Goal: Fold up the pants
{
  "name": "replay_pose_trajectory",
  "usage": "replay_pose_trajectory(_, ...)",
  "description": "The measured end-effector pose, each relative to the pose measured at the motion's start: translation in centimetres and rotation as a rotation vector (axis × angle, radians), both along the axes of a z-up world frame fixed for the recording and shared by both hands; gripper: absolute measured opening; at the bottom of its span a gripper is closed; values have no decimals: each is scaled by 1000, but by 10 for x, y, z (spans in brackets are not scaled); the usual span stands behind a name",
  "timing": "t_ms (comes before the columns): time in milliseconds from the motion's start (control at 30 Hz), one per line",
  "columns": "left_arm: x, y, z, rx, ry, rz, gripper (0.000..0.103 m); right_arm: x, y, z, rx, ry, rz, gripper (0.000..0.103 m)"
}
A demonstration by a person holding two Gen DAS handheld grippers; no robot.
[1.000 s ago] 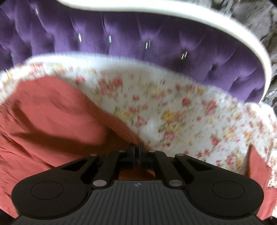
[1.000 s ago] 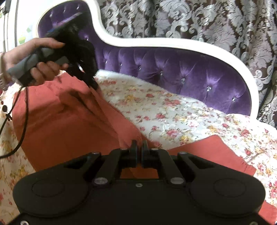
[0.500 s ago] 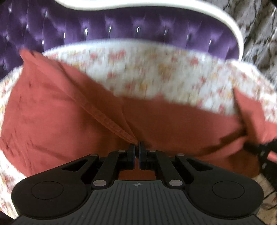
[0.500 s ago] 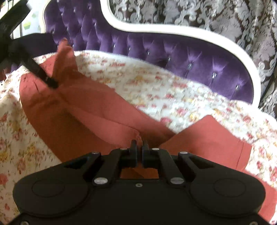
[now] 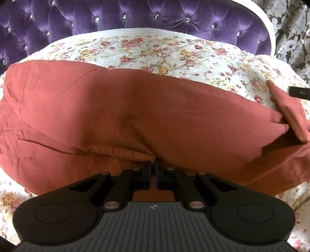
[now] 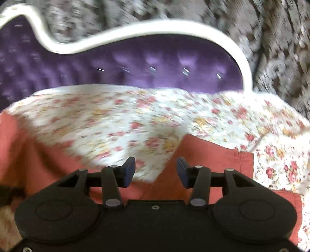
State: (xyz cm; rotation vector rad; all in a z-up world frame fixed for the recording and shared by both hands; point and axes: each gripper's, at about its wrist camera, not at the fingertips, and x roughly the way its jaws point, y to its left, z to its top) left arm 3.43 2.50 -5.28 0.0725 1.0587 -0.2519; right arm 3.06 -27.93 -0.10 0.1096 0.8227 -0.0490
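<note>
Rust-red cotton pants (image 5: 155, 108) lie folded lengthwise across a floral quilted bedspread (image 5: 174, 50). The left hand-held gripper (image 5: 153, 170), at six o'clock, pinches their near hem. The right hand-held gripper (image 6: 156, 170) hangs open above a pant leg, gripping nothing.

Place: we see a home bedroom | bed with floral bedspread (image 5: 174, 50) | tufted purple headboard (image 5: 135, 15) | damask curtain (image 6: 281, 48)
</note>
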Motion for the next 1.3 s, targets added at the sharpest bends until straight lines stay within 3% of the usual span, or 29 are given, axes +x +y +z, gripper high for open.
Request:
replay_pose_trajectory(167, 1, 6, -1, -46, 13, 30, 4, 51, -3, -36, -55, 145, -128, 54)
replay_pose_trajectory(233, 1, 7, -1, -54, 13, 37, 4, 55, -2, -49, -104, 213, -169, 52)
replay_pose_trajectory(300, 0, 7, -1, -57, 10, 40, 4, 52, -4, -50, -114, 212, -188, 49)
replay_pose_trajectory(333, -1, 7, -1, -58, 9, 42, 4, 51, -6, -47, -107, 221, -194, 24)
replay_pose_trajectory(367, -1, 7, -1, -57, 8, 44, 4, 49, -9, -45, -93, 227, -197, 7)
replay_pose_trajectory(400, -1, 7, -1, -56, 7, 46, 4, 48, -13, -40, -72, 225, -197, 5)
replay_pose_trajectory(467, -1, 6, 0, -55, 5, 49, 4, 43, -23, -22, -54, 164, -205, 5)
replay_pose_trajectory(567, -2, 7, 1, -63, 1, 63, 4, 15, -46, 23, -34, -12, -222, 5)
replay_pose_trajectory(700, -8, 7, 5, -68, -19, 76, 4, -56, -84, 75, 5, -271, -284, 5)
replay_pose_trajectory(767, -11, 5, 7, -89, -27, 70, 4, -90, -101, 77, 25, -301, -317, 5)
replay_pose_trajectory(867, -17, -1, 9, -59, -43, 60, 4, -131, -118, 47, 52, -210, -371, 5)
replay_pose_trajectory(967, -18, -5, 7, -34, -41, 48, 4, -152, -126, -3, 53, -20, -419, 5)
replay_pose_trajectory(1067, -19, -6, 6, -19, -35, 46, 4, -164, -134, -35, 134, 105, -472, 5)
replay_pose_trajectory(1167, -23, -5, 7, -16, -32, 50, 4, -170, -135, -42, 147, 119, -482, 5)
replay_pose_trajectory(1300, -25, -10, 6, -28, -14, 35, 5, -170, -145, -30, 127, 60, -512, 4)
